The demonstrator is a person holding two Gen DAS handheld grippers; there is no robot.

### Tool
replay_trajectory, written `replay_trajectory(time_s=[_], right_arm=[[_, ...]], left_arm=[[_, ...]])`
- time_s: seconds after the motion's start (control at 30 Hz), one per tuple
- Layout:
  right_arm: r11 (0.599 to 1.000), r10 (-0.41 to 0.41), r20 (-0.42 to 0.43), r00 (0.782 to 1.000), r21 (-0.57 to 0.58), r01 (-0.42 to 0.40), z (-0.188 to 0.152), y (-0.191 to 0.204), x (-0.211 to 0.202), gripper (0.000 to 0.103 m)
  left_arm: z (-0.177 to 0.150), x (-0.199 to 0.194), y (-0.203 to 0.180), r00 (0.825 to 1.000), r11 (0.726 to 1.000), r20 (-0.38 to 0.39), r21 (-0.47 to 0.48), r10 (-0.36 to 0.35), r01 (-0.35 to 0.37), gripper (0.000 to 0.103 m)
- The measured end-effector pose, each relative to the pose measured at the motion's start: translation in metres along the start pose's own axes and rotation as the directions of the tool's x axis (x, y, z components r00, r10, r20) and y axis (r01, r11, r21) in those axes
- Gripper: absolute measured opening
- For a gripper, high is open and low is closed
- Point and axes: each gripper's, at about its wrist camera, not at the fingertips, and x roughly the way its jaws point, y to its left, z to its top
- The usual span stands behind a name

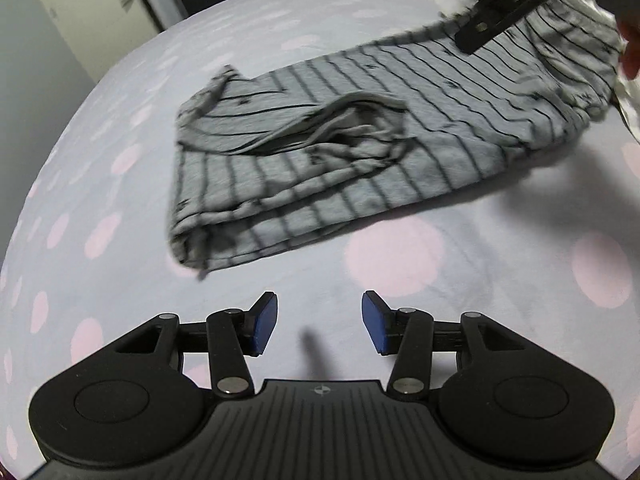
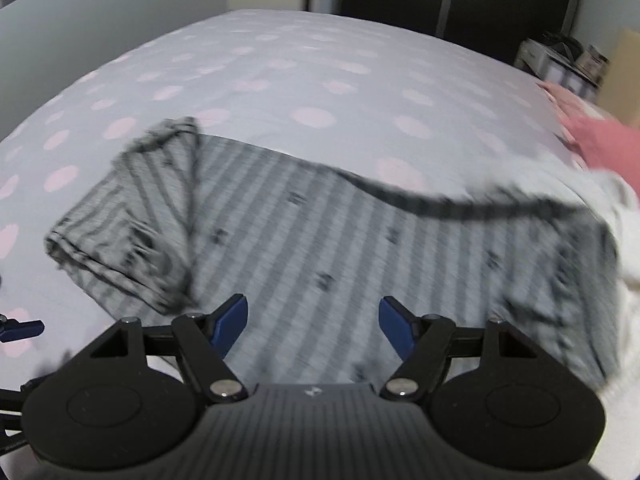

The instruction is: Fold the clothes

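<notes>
A grey shirt with thin dark stripes [image 1: 320, 140] lies folded into a long strip on the bed; a sleeve bunches up at its middle. My left gripper [image 1: 319, 322] is open just short of the shirt's near left corner, with only bare sheet between its blue pads. In the right wrist view the same shirt [image 2: 320, 232] is blurred. My right gripper [image 2: 313, 322] is open over the shirt's near edge, and the pads press on nothing. A black part of the right tool [image 1: 508, 4] hangs over the shirt's far right end.
The bed sheet [image 1: 400, 260] is pale lilac with pink dots and spreads wide around the shirt. A white garment [image 2: 624, 248] and a pink cloth [image 2: 600, 140] lie at the right end. Cupboard doors [image 1: 80, 8] and boxes [image 2: 560, 60] stand beyond the bed.
</notes>
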Motion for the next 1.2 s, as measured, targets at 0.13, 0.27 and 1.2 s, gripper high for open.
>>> replay_trajectory(time_s=[0.13, 0.27, 1.2], right_arm=[[0.989, 0.052, 0.056, 0.997, -0.143, -0.044, 0.024, 0.048, 0.010, 0.074], [0.971, 0.097, 0.068, 0.993, -0.224, -0.079, 0.050, 0.098, 0.030, 0.068], [0.976, 0.035, -0.003, 0.999, -0.216, -0.035, 0.073, 0.143, 0.149, 0.045]], left_arm=[[-0.009, 0.003, 0.015, 1.000, 1.000, -0.009, -0.015, 0.006, -0.006, 0.045], [-0.016, 0.007, 0.030, 1.000, 0.999, -0.026, -0.044, -0.003, 0.002, 0.045], [-0.027, 0.026, 0.048, 0.995, 0.996, -0.085, -0.075, -0.044, 0.037, 0.045]])
